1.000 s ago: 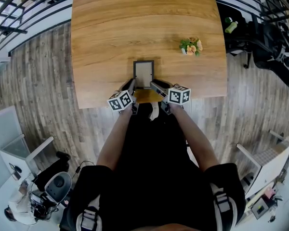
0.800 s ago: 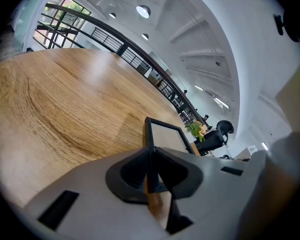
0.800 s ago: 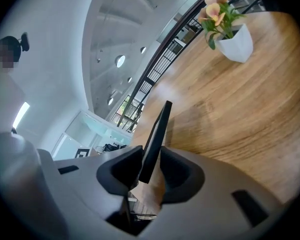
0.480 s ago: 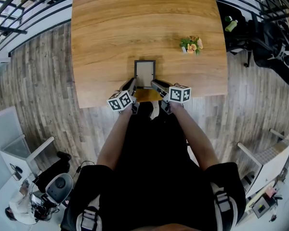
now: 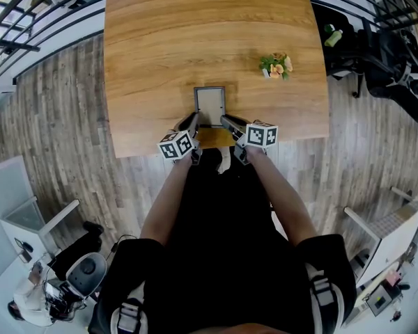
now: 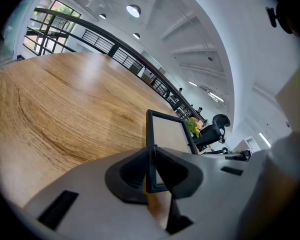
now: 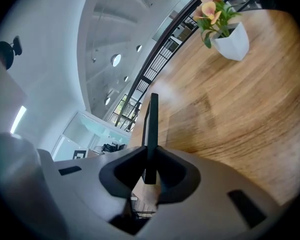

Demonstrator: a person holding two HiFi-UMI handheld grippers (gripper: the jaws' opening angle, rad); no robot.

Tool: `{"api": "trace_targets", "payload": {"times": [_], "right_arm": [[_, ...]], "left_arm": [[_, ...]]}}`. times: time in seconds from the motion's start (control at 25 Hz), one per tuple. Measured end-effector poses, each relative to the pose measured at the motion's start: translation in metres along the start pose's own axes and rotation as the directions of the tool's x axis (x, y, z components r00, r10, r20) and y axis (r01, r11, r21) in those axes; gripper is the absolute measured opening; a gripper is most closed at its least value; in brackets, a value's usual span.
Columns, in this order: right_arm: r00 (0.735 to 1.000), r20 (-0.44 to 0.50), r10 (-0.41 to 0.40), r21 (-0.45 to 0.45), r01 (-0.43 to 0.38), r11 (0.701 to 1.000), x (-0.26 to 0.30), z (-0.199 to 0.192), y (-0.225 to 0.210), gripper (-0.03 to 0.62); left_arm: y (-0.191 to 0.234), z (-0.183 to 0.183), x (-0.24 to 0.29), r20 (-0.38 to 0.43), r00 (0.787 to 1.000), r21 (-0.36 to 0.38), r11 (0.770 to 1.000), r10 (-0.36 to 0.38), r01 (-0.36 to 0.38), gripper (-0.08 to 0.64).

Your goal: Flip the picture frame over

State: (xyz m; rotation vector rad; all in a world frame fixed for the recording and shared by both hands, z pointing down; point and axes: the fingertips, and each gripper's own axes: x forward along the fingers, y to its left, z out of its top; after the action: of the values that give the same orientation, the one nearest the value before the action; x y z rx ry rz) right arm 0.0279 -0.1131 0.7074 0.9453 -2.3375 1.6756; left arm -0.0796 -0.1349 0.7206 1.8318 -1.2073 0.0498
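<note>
Fingers of left gripper (image 5: 194,120) and just-closing right gripper (image 5: 225,121) clamp opposite picture frame (image 5: 210,106) sides.

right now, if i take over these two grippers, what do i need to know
Left gripper: jaws shut on the picture frame's left edge.
Right gripper: jaws have just been closing and are clamped on its right edge.
The frame is at the table's near edge, light panel facing up. The flower pot stands clear to the right.
Done: both grips. To do: lift, turn it over, set it down.
</note>
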Motion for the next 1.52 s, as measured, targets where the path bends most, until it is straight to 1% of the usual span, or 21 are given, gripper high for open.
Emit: {"api": "trace_targets", "payload": {"times": [0.12, 0.32, 0.44, 0.52, 0.68, 0.8, 0.88, 0.92, 1.0, 1.08, 1.16, 1.32, 1.44, 1.52], "right_arm": [[1.000, 0.012, -0.008, -0.017, 0.008, 1.000, 0.000, 0.000, 0.001, 0.072], [0.999, 0.035, 0.000, -0.013, 0.000, 1.000, 0.000, 0.004, 0.003, 0.072], [1.000, 0.018, -0.020, -0.040, 0.021, 0.999, 0.000, -0.001, -0.002, 0.071], [0.999, 0.003, -0.033, -0.062, 0.033, 0.998, 0.000, -0.005, -0.005, 0.071], [0.998, -0.001, -0.066, -0.136, 0.065, 0.989, 0.001, -0.007, -0.002, 0.071], [0.995, 0.003, -0.100, -0.233, 0.098, 0.968, 0.003, -0.005, 0.002, 0.071], [0.991, 0.010, -0.135, -0.325, 0.131, 0.936, 0.005, -0.002, 0.004, 0.071], [0.988, 0.015, -0.156, -0.379, 0.150, 0.913, 0.005, 0.001, 0.006, 0.071], [0.980, 0.031, -0.196, -0.481, 0.186, 0.857, 0.005, 0.006, 0.009, 0.071], [0.973, 0.046, -0.225, -0.560, 0.212, 0.801, 0.004, 0.010, 0.012, 0.071], [0.967, 0.060, -0.248, -0.613, 0.232, 0.755, 0.004, 0.012, 0.016, 0.071], [0.958, 0.083, -0.275, -0.690, 0.255, 0.678, 0.003, 0.014, 0.022, 0.071], [0.952, 0.095, -0.291, -0.758, 0.259, 0.599, 0.004, 0.015, 0.030, 0.071], [0.948, 0.102, -0.301, -0.789, 0.261, 0.556, 0.004, 0.016, 0.034, 0.071]], "left_arm": [[-0.005, 0.004, -0.002, 0.012, 1.000, 0.020, 1.000, 0.002, -0.003, 0.058], [-0.010, 0.012, -0.002, 0.024, 1.000, 0.045, 0.999, 0.014, -0.015, 0.064], [-0.012, 0.012, -0.002, 0.021, 0.999, 0.075, 0.997, 0.024, -0.026, 0.069], [-0.016, 0.012, -0.002, 0.016, 1.000, 0.091, 0.996, 0.014, -0.015, 0.075], [-0.029, 0.012, -0.002, 0.006, 1.000, 0.102, 0.995, -0.020, 0.019, 0.106], [-0.040, 0.015, -0.001, 0.004, 0.999, 0.105, 0.993, -0.049, 0.048, 0.117], [-0.048, 0.020, 0.001, 0.008, 0.998, 0.108, 0.992, -0.070, 0.068, 0.124], [-0.053, 0.023, 0.003, 0.010, 0.997, 0.109, 0.991, -0.082, 0.080, 0.124], [-0.062, 0.030, 0.008, 0.019, 0.995, 0.108, 0.989, -0.102, 0.100, 0.135], [-0.070, 0.037, 0.010, 0.032, 0.993, 0.107, 0.988, -0.117, 0.113, 0.147], [-0.076, 0.043, 0.012, 0.041, 0.991, 0.100, 0.987, -0.131, 0.126, 0.152], [-0.082, 0.051, 0.014, 0.046, 0.987, 0.074, 0.986, -0.152, 0.148, 0.169], [-0.085, 0.051, 0.017, 0.029, 0.986, 0.047, 0.985, -0.166, 0.165, 0.186], [-0.086, 0.050, 0.018, 0.016, 0.986, 0.031, 0.985, -0.168, 0.167, 0.195]]}}
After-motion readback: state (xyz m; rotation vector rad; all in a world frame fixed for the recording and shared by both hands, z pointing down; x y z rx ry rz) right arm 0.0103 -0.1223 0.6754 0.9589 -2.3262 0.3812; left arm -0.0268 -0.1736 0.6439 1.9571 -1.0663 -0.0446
